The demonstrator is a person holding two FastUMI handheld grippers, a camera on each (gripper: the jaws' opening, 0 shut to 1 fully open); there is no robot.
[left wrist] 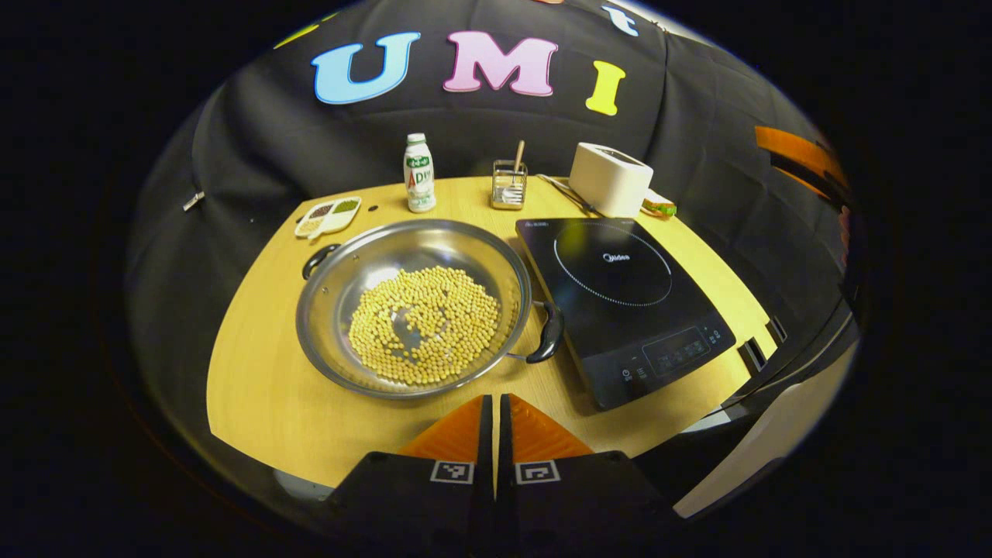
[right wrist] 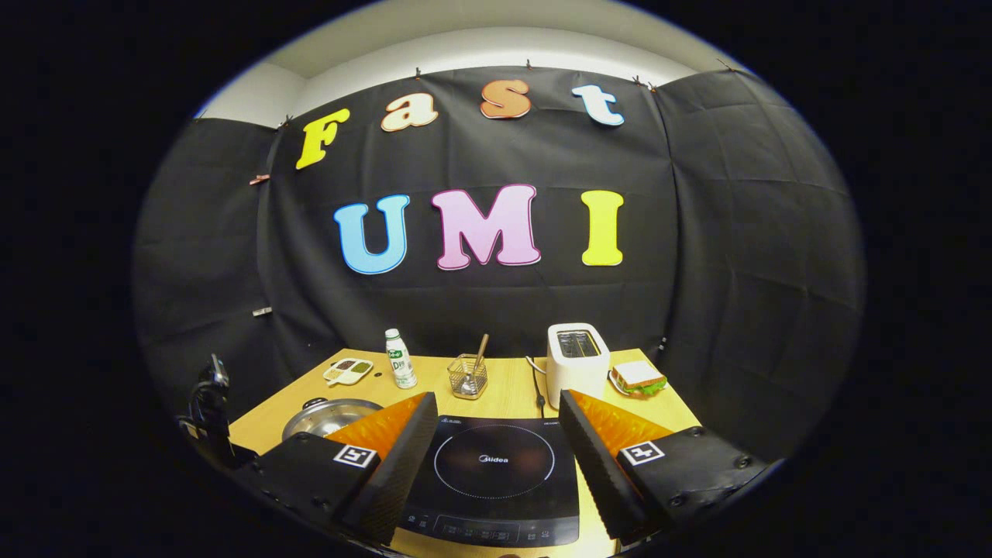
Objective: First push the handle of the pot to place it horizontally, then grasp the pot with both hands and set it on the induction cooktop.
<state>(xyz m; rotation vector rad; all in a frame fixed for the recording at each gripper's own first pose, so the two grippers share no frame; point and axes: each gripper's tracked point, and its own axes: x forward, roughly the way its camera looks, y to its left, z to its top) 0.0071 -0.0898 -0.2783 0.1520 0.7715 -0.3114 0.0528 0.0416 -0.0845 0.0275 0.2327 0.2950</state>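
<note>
A wooden table (left wrist: 256, 364) stands in front of a black cloth wall. In the left gripper view, a wide steel pot (left wrist: 413, 306) sits on the table left of centre, its floor covered with yellow beans (left wrist: 424, 324). The pot has two black handles: one (left wrist: 547, 332) at its near right, just beside the cooktop's left edge, and one (left wrist: 318, 259) at its far left, so the handles lie on a diagonal. A black induction cooktop (left wrist: 625, 302) lies flat to the right of the pot, with nothing on its surface.

The left gripper (left wrist: 494, 434) hovers at the near table edge, in front of the pot and apart from it, its orange fingers pressed together and holding nothing.

In the right gripper view, the right gripper (right wrist: 496, 449) hangs over the near side of the cooktop (right wrist: 494, 477), its fingers spread wide and empty. The pot (right wrist: 329, 416) shows to the left behind the left finger.

Along the back of the table stand a divided dish (left wrist: 328, 216), a bottle (left wrist: 419, 173), a wire holder (left wrist: 509, 184), a white toaster (left wrist: 610, 179) and a sandwich (right wrist: 638, 375) on a plate
</note>
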